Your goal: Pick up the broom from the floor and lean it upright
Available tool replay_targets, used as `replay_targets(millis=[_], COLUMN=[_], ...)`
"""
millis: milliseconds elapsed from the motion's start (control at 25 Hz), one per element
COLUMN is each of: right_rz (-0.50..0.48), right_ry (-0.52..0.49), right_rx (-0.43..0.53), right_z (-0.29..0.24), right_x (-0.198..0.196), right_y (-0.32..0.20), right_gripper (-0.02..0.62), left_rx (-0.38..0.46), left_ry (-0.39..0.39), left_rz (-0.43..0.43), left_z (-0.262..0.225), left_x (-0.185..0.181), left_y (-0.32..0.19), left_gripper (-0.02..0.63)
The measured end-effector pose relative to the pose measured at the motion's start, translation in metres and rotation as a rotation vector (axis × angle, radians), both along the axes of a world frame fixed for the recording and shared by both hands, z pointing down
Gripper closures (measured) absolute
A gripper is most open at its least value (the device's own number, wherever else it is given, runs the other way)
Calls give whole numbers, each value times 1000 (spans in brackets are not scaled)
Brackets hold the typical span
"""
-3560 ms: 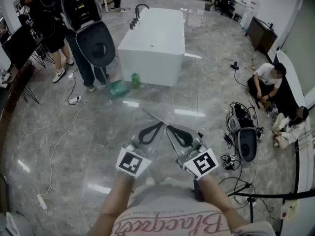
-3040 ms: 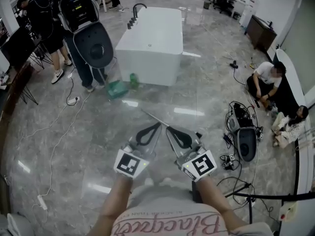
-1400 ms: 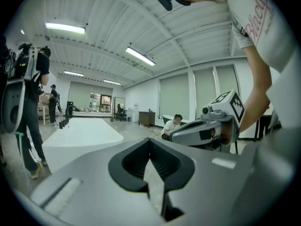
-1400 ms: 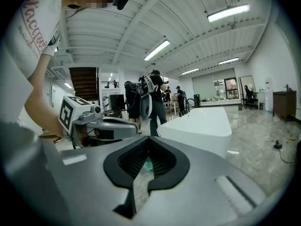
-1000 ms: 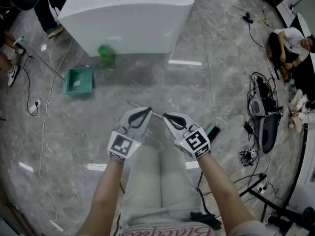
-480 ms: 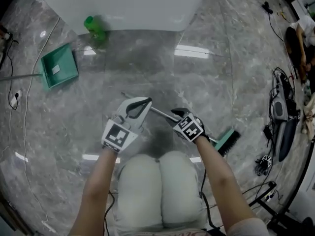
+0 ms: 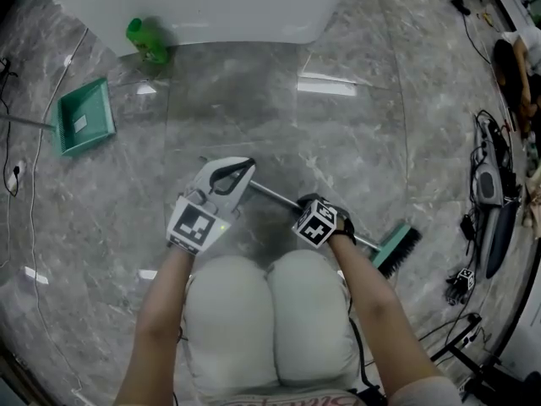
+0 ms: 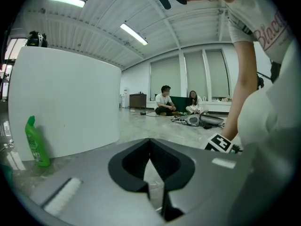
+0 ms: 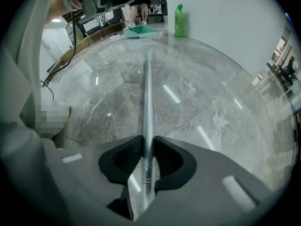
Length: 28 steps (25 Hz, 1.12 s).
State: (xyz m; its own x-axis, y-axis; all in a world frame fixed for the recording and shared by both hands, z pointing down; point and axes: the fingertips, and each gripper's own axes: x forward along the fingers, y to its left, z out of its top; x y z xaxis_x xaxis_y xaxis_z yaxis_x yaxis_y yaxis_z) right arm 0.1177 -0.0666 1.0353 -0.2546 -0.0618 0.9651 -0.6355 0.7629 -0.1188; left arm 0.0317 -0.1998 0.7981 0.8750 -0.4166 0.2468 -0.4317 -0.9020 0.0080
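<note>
Right gripper view: my right claw (image 9: 148,150) has just been closing and now pinches the broom (image 9: 148,102), a long silver metal pole with a green brush head, which lies flat on the grey marble floor (image 9: 211,112). Head view puts the brush head (image 7: 396,249) at the right, near me. My left claw (image 7: 242,168) is closed and empty, over the pole's left part.

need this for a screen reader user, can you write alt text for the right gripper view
The right gripper, whose jaws have just been closing, clamps the silver broom handle between its black pads. The handle stretches away across a grey marble floor toward a green dustpan and a green bottle standing beside a white tub.
</note>
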Motion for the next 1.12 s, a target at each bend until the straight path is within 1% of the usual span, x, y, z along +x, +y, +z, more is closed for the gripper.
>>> replay_targets(millis=[80,160,280,400,480,640,840,1000,1120], right_rz=[-14,-11,17,52,74,113,152,197,236], right_ry=[13,-2,-55,-97,-133,-199,-278,-333,-374], right_rx=[-17,-25,-3,41,89,216,363,482,570], right_z=[1,-2,-18,-43,-62,-109,-162,-202,-231], right_x=[2,4,6,13,16,19,16,16,14], right_y=[1,-1,-13,-35,-53,-93,-140,-184,-221], right_gripper=[509,509,509,509,509,509,509,509,509], left_rx=[-2,2,18,38,60,113,166,219,247], left_ry=[-1,-6,-5,10,26,60,107,128,136], left_rz=[4,13,17,5,1,-11,-44,-64,-97], left_z=[0,-1,-9,-25,-41,-74,-109,-131,-145], left_x=[3,6,8,11,15,23,26,27,25], left_y=[-1,-2,-6,-15,-20,-32,-46,-60,-72], left_gripper=[607,607,607,607,607,607,607,607,607])
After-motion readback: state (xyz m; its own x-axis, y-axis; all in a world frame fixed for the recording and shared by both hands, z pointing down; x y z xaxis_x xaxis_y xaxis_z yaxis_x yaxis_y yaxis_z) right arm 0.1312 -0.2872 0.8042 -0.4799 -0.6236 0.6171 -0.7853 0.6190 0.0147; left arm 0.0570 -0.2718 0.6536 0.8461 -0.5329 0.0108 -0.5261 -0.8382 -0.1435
